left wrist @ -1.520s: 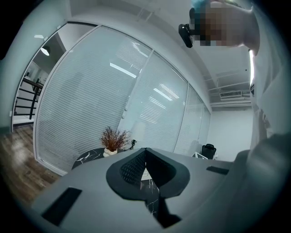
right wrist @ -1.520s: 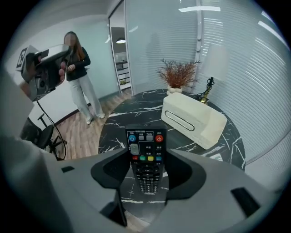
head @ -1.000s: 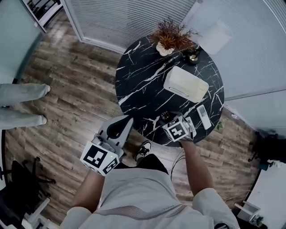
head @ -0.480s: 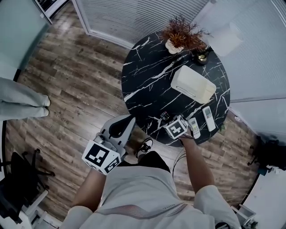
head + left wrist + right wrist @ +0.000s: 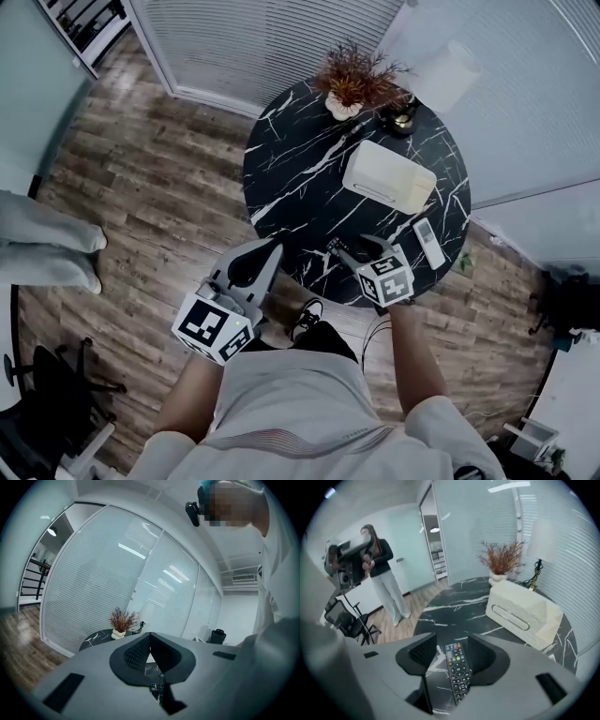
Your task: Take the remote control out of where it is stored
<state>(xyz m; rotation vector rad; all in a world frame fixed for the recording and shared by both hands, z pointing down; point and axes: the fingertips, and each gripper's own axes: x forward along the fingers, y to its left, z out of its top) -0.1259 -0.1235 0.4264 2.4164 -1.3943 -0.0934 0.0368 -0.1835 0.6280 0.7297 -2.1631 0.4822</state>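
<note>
Two jaws of the right claw (image 5: 452,635) stand well apart and have just been closing a little. Between them lies the long black remote control with coloured buttons (image 5: 457,670), set lengthwise along the jaws. It sits close to the right-hand jaw, while a strip of marble shows between it and the left-hand jaw, so the pads are not pressing on it from both sides. Whether it rests on the surface or hangs just above it I cannot tell.

Under and beyond this claw spreads the round black marble surface with white veins (image 5: 454,604). Ahead and to the right of the claw sits the cream rectangular box with a slot in its top (image 5: 522,611), well apart from the remote control, which is outside it. Past the box, at the far edge, stands a dried reddish-brown plant in a white vase (image 5: 501,559). In the head view a slim white remote (image 5: 427,242) lies on the surface just right of the claw.

Left of the surface, a person in pale trousers (image 5: 386,573) stands on the wooden plank floor (image 5: 159,178).

Meanwhile the left claw (image 5: 150,634) has its jaw tips together with nothing between them. It is held off the near edge of the surface, above the floor.
</note>
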